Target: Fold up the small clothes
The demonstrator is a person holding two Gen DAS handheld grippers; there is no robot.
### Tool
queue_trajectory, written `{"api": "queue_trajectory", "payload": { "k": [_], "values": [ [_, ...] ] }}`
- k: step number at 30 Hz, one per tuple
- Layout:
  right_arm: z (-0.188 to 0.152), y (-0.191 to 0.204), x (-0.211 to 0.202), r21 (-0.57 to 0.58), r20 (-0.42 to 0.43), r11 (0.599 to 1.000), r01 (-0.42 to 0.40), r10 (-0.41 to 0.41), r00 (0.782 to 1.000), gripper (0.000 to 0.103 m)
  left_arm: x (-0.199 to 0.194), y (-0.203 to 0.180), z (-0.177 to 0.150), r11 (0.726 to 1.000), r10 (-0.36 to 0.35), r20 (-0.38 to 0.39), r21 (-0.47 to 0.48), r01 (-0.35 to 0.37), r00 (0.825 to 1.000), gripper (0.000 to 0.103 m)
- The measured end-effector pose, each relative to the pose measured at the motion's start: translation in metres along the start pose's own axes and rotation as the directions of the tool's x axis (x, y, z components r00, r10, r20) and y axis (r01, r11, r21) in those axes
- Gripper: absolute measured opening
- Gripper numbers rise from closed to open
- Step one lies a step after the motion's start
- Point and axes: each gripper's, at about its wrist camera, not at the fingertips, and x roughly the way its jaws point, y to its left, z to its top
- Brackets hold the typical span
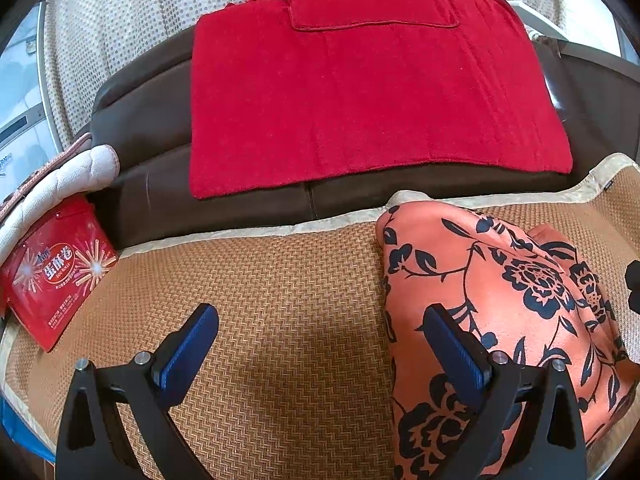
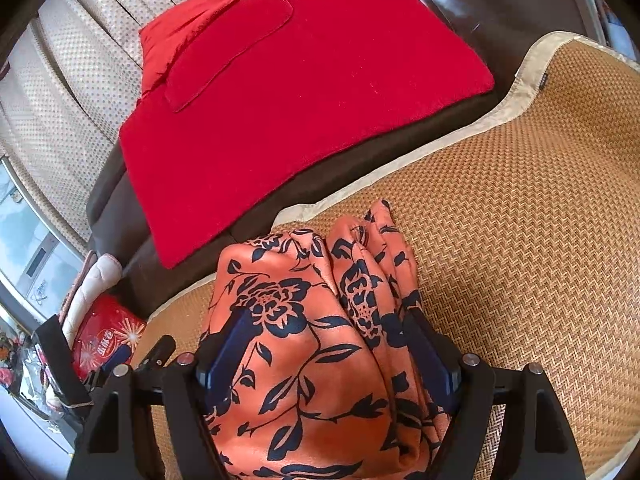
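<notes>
An orange garment with a black flower print [image 1: 500,292] lies bunched and folded on a woven straw mat [image 1: 288,300]. My left gripper [image 1: 320,332] is open and empty over the bare mat, its right finger at the garment's left edge. In the right wrist view the garment [image 2: 312,336] fills the space between my right gripper's [image 2: 324,344] blue pads [image 2: 228,352], which stand wide apart on either side of the folded bundle. Whether the pads press the cloth is hard to tell.
A red blanket [image 1: 360,92] drapes over the dark brown sofa back [image 1: 144,112] behind the mat. A red snack box [image 1: 56,272] and a white quilted cushion [image 1: 60,176] sit at the mat's left end. Dotted curtains hang behind.
</notes>
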Motion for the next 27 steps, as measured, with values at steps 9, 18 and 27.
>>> {"api": "queue_trajectory", "payload": {
  "k": [9,18,27],
  "values": [
    [0.0,-0.002,-0.006,0.007,0.006,1.0,-0.003,0.003,1.0,0.081,-0.001,0.0,-0.001,1.0,-0.007,-0.004,0.002,0.007,1.0,0.102],
    [0.001,-0.008,-0.008,0.02,0.008,1.0,0.004,-0.004,1.0,0.081,0.001,0.0,-0.003,1.0,-0.008,-0.01,0.007,0.008,1.0,0.102],
    [0.001,-0.022,-0.001,0.07,-0.005,0.998,0.0,0.0,1.0,0.081,0.007,-0.008,-0.004,0.999,-0.018,-0.023,0.031,0.019,1.0,0.102]
  ]
}}
